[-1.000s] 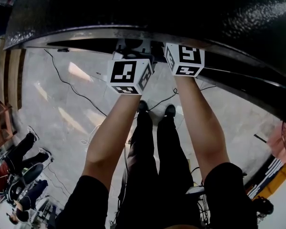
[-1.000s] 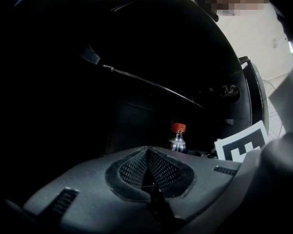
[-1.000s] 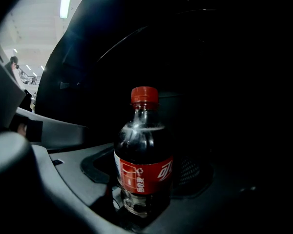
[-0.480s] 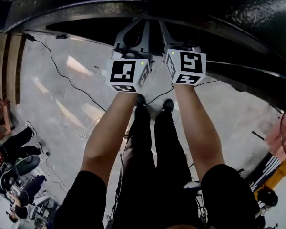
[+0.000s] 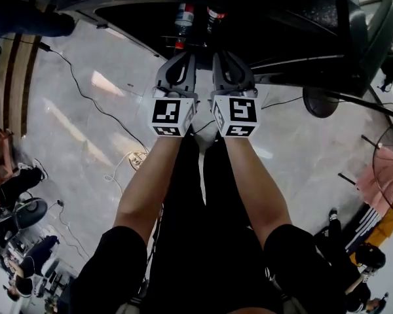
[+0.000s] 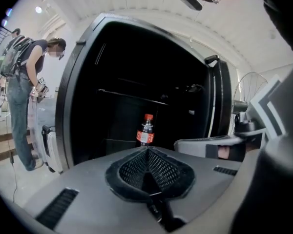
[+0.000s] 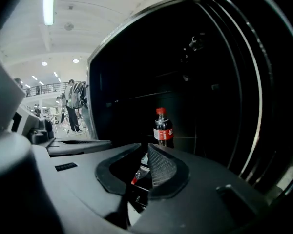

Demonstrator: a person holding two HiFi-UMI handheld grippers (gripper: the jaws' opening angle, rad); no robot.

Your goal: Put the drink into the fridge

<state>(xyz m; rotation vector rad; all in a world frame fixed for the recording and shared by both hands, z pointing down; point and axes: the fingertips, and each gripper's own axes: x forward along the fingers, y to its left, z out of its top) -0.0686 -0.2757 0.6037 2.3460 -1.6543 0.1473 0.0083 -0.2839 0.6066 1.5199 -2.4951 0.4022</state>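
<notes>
The left tool (image 6: 147, 149), clenched on nothing, and the right tool (image 7: 143, 149), its jaws closing with nothing between them, point side by side into the open black fridge (image 6: 71, 82). Inside, 1 cola bottle (image 7: 163, 127) with a red cap and red label stands upright on a dark shelf (image 7: 183, 138), clear of both tools.

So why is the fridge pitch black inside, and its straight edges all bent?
Head view: the fridge is unlit inside, beside a bright floor. Left gripper view: the wide lens bows the fridge's edges; only the bottle catches light. Right gripper view: a ceiling lamp glares, corners fall dark.
</notes>
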